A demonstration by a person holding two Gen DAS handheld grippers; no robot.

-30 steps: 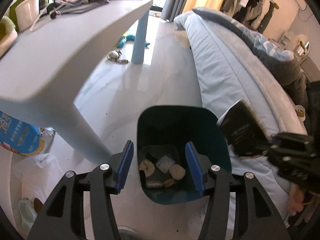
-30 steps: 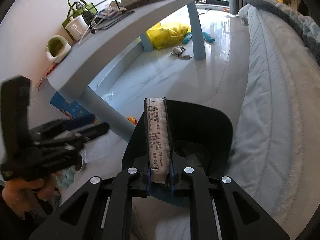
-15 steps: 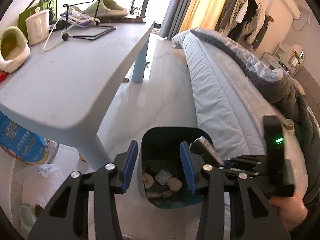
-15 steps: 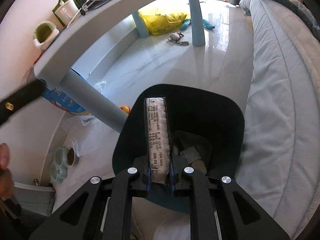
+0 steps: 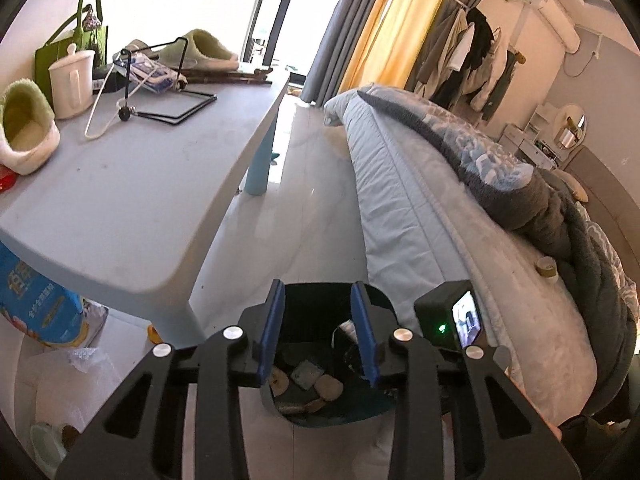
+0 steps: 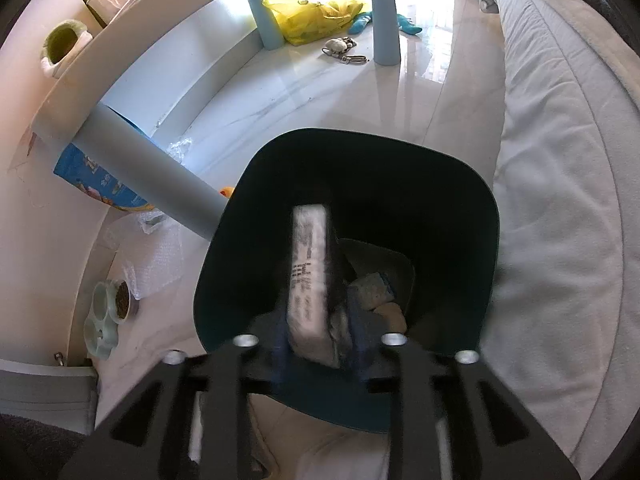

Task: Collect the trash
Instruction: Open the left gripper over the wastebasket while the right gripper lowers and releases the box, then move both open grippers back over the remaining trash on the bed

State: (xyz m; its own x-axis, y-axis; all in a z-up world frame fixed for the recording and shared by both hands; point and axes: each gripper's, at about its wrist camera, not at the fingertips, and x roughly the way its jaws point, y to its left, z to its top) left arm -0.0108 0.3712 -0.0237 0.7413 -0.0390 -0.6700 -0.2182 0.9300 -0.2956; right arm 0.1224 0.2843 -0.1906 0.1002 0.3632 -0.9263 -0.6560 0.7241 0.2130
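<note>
Now the right claw (image 6: 322,346) is opening above the dark teal trash bin (image 6: 460,184), and the flat packet (image 6: 310,280) with printed text stands between its blurred blue pads; whether the pads touch it I cannot tell, but they look parted from its sides. The packet hangs inside the mouth of the bin, over the trash pieces (image 6: 376,290) that lie on the bottom. The left claw (image 5: 318,334) is closing with nothing between its blue fingers (image 5: 270,330); it is partly apart and hovers over the same bin (image 5: 316,296), where round pale scraps (image 5: 328,386) are seen below. Just right of it shows the camera body of the right claw (image 5: 450,314) with a green light. Left of the bin rises the leg of the grey counter (image 5: 132,192), with a blue printed bag (image 5: 36,304) under it. On the counter farther away stand a green slipper (image 5: 24,128) and a white jar (image 5: 72,80). Right of the bin runs the bed (image 5: 432,220) with a grey blanket.
</note>
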